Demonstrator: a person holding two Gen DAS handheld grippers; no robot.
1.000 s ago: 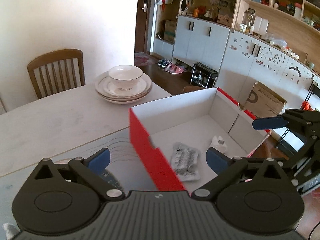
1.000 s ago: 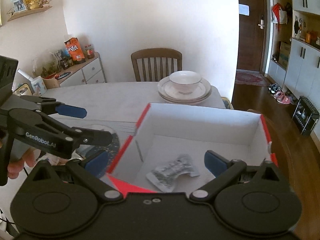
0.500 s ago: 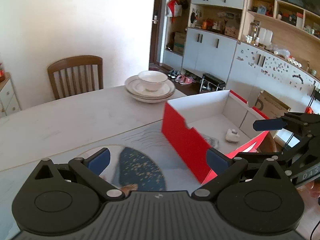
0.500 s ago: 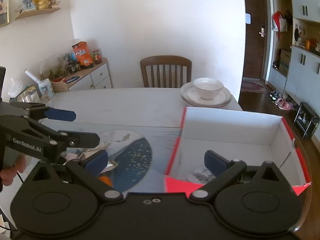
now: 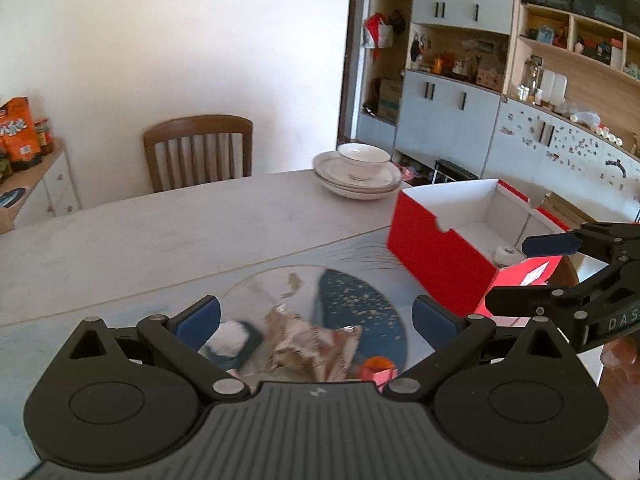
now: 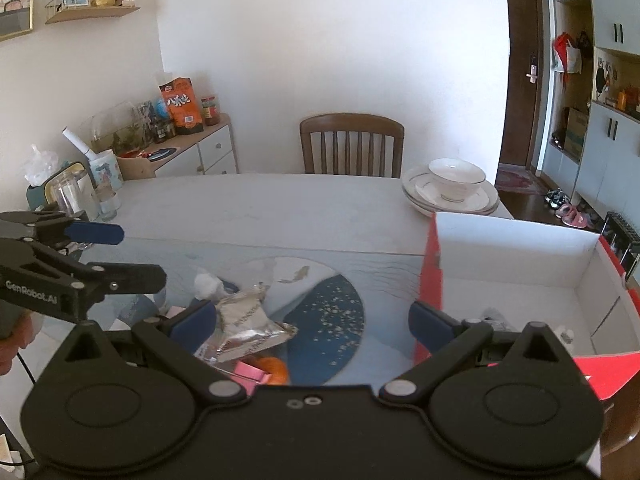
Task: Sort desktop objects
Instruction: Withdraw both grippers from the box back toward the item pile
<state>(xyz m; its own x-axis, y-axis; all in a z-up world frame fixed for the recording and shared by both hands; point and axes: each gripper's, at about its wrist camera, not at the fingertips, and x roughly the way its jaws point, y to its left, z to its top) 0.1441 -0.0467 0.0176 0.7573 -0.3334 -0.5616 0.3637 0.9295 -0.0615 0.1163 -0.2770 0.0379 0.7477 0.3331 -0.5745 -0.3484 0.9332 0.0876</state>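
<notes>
A crumpled silver foil wrapper (image 5: 312,344) (image 6: 248,328) lies on the blue-and-white mat (image 6: 328,320), in a small pile with a white tissue wad (image 5: 230,336) (image 6: 206,284), an orange object (image 5: 378,364) (image 6: 276,370) and a pink item (image 6: 248,372). My left gripper (image 5: 316,316) hangs open above this pile, holding nothing. My right gripper (image 6: 314,320) is open too, between the pile and the red box (image 5: 440,256) (image 6: 520,264). The box is white inside and holds a foil pack (image 6: 496,318) and a small white object (image 5: 506,254).
Stacked plates with a bowl (image 5: 358,176) (image 6: 452,192) stand at the table's far right corner. A wooden chair (image 6: 352,144) is behind the table. Glass jars (image 6: 76,196) stand at the left edge, with a sideboard with snacks (image 6: 180,136) beyond.
Both grippers have swung left, from above the inside of the red box to the pile on the mat. Both stayed open and empty.
</notes>
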